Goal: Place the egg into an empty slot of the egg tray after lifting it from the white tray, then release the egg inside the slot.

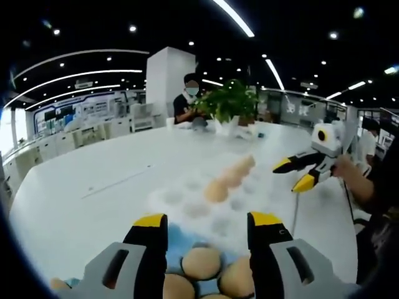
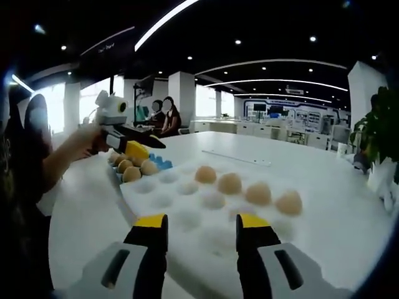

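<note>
Large open hall with dark ceiling, strip lights and spot lights, white columns, people seated at the far end. A big white table (image 1: pixel 93 187) carried everything; it also showed in the right gripper view (image 2: pixel 324 162). A green potted plant (image 1: pixel 232 99) stood at the far side of the table, near a seated person (image 1: pixel 187 99).

The white egg tray (image 1: pixel 187 202) lay mid-table, slots mostly empty. In the right gripper view the egg tray (image 2: pixel 181 212) held a row of four tan eggs (image 2: pixel 249 187) along its far edge; in the left gripper view the same row of eggs (image 1: pixel 227 180) looked blurred. Just beside the egg tray sat a blue-lined tray (image 1: pixel 181 240) with a cluster of tan eggs (image 1: pixel 201 261); in the right gripper view this tray (image 2: pixel 163 163) and its eggs (image 2: pixel 134 169) lay past the egg tray's left corner.

Left gripper (image 1: pixel 207 233) hung above the egg cluster, yellow-tipped jaws spread wide, nothing between them, no contact with an egg visible. In the right gripper view it (image 2: pixel 146 148) was held by a hand (image 2: pixel 78 140) over the blue-lined tray.

Right gripper (image 2: pixel 201 230) hovered over the near empty slots of the egg tray, jaws spread wide, holding nothing. In the left gripper view it (image 1: pixel 293 174) was at the right, off the tray's edge, jaws apart, a hand (image 1: pixel 346 171) gripping it.
</note>
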Available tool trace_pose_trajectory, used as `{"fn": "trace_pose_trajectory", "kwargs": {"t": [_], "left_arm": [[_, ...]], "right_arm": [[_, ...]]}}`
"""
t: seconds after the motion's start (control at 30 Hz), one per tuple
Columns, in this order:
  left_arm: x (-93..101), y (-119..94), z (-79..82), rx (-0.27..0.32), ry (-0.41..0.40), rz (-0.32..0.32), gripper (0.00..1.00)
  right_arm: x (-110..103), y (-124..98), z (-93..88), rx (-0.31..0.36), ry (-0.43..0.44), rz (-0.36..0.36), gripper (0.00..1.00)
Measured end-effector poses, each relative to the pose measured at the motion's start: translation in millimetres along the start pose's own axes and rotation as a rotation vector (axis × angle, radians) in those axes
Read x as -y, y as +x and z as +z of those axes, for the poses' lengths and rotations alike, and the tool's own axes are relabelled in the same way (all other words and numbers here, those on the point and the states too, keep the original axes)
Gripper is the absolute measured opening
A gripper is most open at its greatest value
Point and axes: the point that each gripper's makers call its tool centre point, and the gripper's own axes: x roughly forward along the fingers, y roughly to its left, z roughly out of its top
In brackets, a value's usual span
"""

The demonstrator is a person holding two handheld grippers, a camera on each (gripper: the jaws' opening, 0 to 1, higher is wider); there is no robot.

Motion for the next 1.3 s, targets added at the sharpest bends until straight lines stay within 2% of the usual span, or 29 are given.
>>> {"fn": "trace_pose_trajectory", "kwargs": {"t": [0.4,0.53,0.73,0.97,1.3], "left_arm": [[8.5,23.8,-0.3,-0.021,0.002,-0.043,0.52],[9.9,26.4,-0.1,-0.027,0.004,-0.050,0.52],[13.4,33.0,1.5,-0.029,0.006,-0.056,0.51],[19.2,47.5,2.2,-0.039,-0.001,-0.077,0.52],[33.2,62.1,4.8,-0.071,0.034,-0.105,0.50]], "right_arm": [[19.1,-10.9,-10.4,0.005,0.044,-0.044,0.47],[19.4,-10.0,-19.5,-0.010,0.057,-0.051,0.46],[18.9,-11.1,-17.2,0.008,0.065,-0.049,0.46],[15.9,-12.3,-17.1,0.019,0.064,-0.037,0.50],[14.4,-15.3,-17.1,0.048,0.090,-0.029,0.54]]}}
